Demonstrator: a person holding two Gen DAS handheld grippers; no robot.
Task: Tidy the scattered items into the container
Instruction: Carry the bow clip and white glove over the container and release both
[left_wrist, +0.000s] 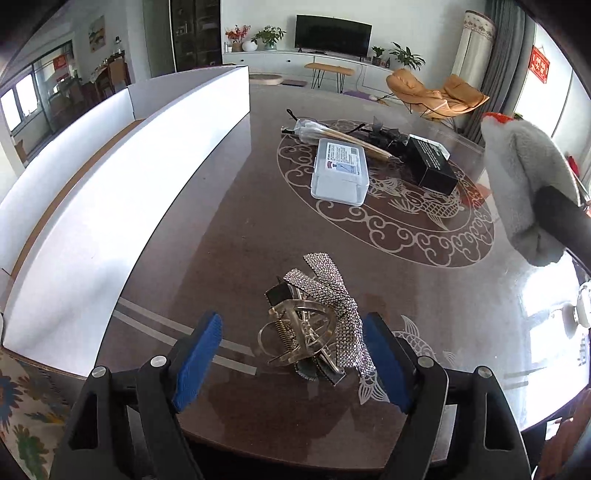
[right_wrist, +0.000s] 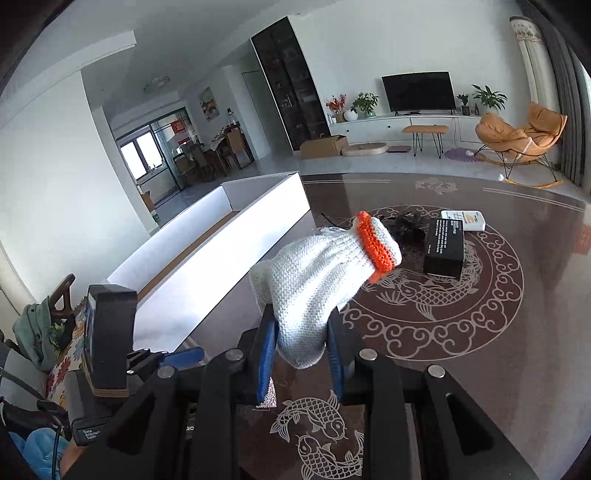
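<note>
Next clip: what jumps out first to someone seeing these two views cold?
The white knit glove with its orange cuff, pinched in the right gripper above the table. Next, the glittering hair clip lying between the open left gripper's blue pads, with the long white box along the table's left edge. Farther back, a clear case and a black box sit on the round fish pattern.

Print on several items, none of it legible.
You have white print lines on the black box top, too small to read; a blue-and-white label on the clear plastic case, unreadable; a yellow mark on the white box behind it, unclear; red wall hanging by the curtain, characters blurred.
</note>
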